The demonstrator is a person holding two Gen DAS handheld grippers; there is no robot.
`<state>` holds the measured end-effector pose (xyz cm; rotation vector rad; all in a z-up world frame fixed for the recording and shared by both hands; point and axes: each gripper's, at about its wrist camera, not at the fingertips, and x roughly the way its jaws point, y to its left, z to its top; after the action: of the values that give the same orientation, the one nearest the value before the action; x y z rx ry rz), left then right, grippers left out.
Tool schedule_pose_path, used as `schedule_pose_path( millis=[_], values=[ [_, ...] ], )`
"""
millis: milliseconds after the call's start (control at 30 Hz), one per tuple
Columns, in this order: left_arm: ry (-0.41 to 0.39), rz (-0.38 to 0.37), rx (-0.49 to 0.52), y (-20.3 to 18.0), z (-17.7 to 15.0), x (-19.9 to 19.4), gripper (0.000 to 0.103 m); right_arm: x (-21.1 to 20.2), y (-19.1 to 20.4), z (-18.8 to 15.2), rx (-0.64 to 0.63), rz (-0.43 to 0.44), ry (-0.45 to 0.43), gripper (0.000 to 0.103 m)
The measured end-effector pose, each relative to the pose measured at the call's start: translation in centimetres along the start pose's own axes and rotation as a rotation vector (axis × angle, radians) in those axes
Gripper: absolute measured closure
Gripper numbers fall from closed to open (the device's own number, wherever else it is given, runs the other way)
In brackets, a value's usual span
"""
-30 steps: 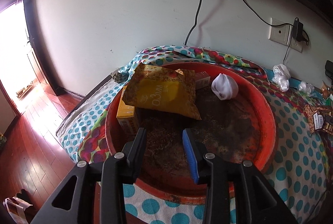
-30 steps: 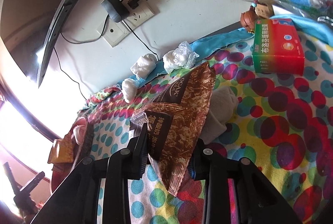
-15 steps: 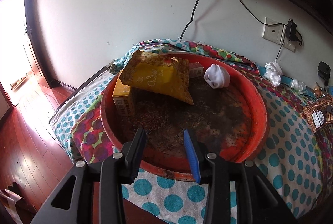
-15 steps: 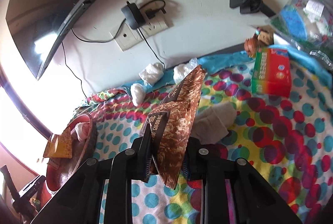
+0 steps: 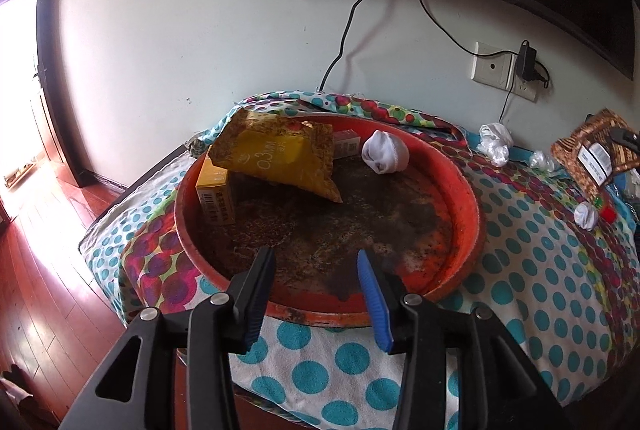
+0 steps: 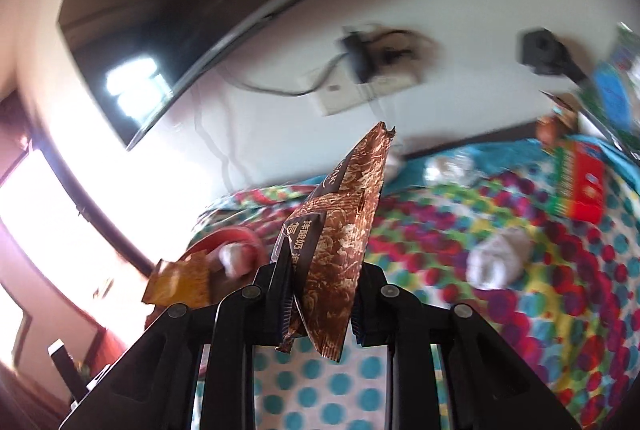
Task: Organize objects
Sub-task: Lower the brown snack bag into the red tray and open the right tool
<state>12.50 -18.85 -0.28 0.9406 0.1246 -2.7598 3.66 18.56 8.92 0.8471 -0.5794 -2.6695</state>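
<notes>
Packet [image 6: 344, 214] pinched upright between right gripper [image 6: 316, 294] jaws

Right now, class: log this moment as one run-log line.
left gripper: open, empty | right gripper: shut on brown snack bag, lifted | red basin: holds yellow bag

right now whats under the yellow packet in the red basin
The yellow packet leans on a yellow box in the red basin. A small carton peeks out behind; anything else beneath is hidden.
</notes>
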Motion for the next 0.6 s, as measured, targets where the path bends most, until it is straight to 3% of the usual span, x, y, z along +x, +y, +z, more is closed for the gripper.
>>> schedule_pose_path(
  millis=[300,600],
  values=[
    [0.000,-0.027,-0.026,0.4,0.0,0.1,0.054,6.8,10.4,-1.6,-0.123,0.100,0.127,0.081],
    [0.016,0.021,-0.080,2.1,0.3,0.9,0.053,13.6,17.4,-3.3,-0.254,0.094,0.226,0.081]
  ],
)
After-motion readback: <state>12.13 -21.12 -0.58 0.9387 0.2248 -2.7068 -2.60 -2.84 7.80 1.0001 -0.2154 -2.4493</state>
